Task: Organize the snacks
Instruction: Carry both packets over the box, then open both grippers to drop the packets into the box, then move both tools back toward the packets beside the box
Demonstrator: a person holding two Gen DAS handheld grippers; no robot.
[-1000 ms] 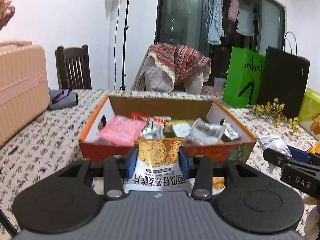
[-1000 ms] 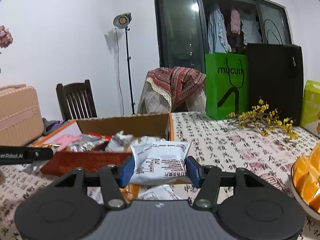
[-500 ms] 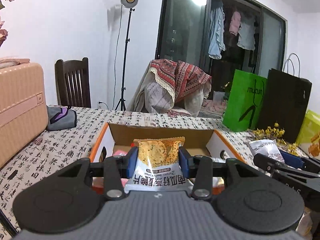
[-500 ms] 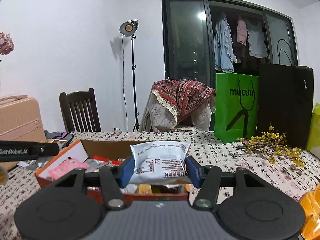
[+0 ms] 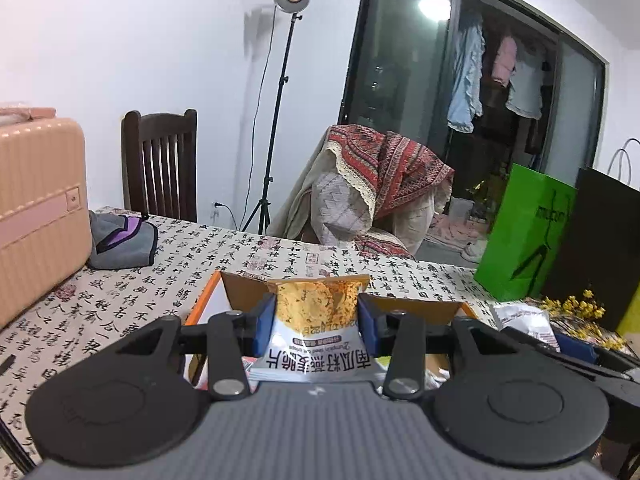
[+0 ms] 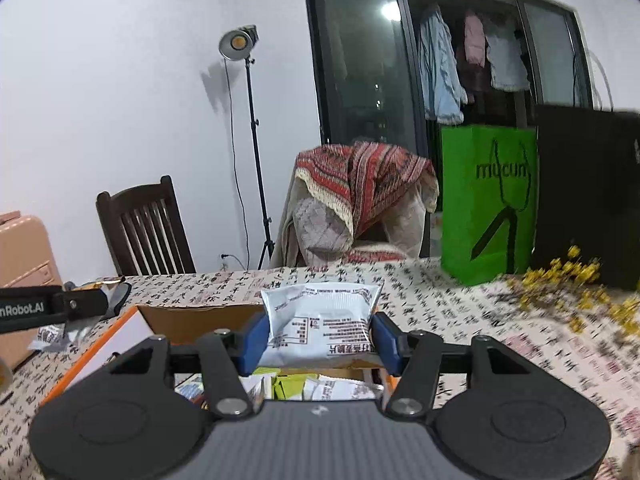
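Above table (image 5: 248, 264), left fingers (image 5: 266, 322) pinch yellow packet (image 5: 316, 320); right fingers (image 6: 254, 340) pinch white packet (image 6: 320, 320).

The cardboard box (image 6: 188, 322) is open from above, while a green bag (image 6: 488, 204) and suitcase (image 5: 38, 208) flank the table (image 5: 120, 304).

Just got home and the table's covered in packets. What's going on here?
A person is sorting snacks with two hand-held grippers. The left gripper is shut on a yellow crisp packet, and the right gripper is shut on a white packet. Both hang over the cardboard box, which already holds other packets. Neither packet has been let go yet.
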